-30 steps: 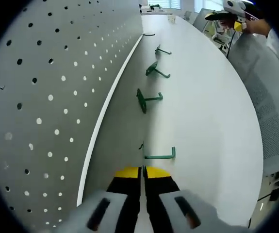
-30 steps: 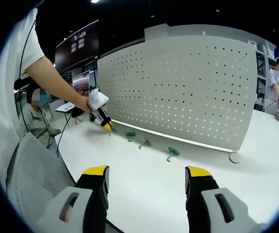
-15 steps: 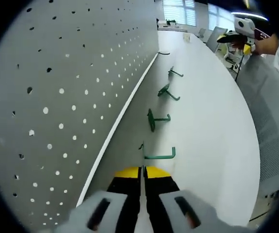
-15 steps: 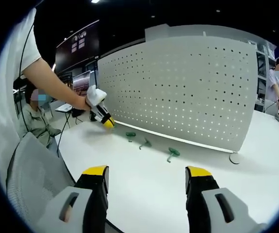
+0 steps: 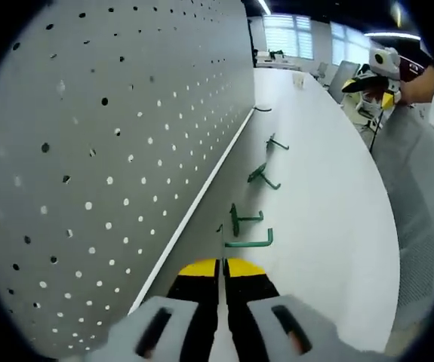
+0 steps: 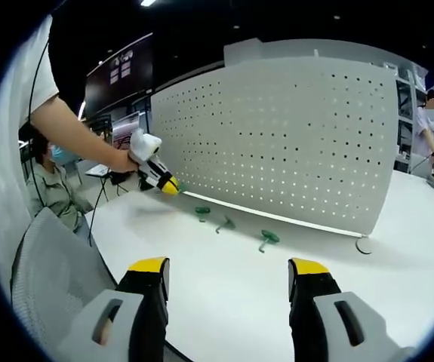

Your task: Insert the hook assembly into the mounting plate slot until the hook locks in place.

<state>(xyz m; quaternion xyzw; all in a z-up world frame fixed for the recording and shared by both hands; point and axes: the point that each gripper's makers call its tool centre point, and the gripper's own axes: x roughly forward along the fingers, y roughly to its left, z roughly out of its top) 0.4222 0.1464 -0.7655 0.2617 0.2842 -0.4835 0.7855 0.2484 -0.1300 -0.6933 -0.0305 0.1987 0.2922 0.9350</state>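
Green hooks: four green hook assemblies showed in the left gripper view; one [image 5: 248,242] stuck out just past the left claw's tips, three lay on the desk along the pegboard foot: near [image 5: 238,219], middle [image 5: 260,176], far [image 5: 275,142].
White desk [image 5: 330,226]: matte, carried the loose hooks and the board.
Pegboard (mounting plate) [image 5: 111,136]: grey-white perforated panel, upright on the desk, to the left of the left claw.
Left claw [image 5: 223,269]: yellow-tipped jaws pressed together, pinching the nearest hook assembly by its thin end; the hook's bent tip pointed up at the right.
Left claw, seen from the right gripper view [image 6: 165,185]: raised off the desk, tip close to the board's lower left corner; contact could not be told.
Right claw [image 6: 229,275]: jaws spread wide, nothing between them, over the near desk, well apart from the hooks.
Right claw, seen from the left gripper view [image 5: 375,72]: far right.
Loose hooks from the right gripper view: three in a row before the board, left [image 6: 202,213], middle [image 6: 225,224], right [image 6: 267,239].
Small hook at the board's far base [image 5: 260,109]: dark, too small to tell more.
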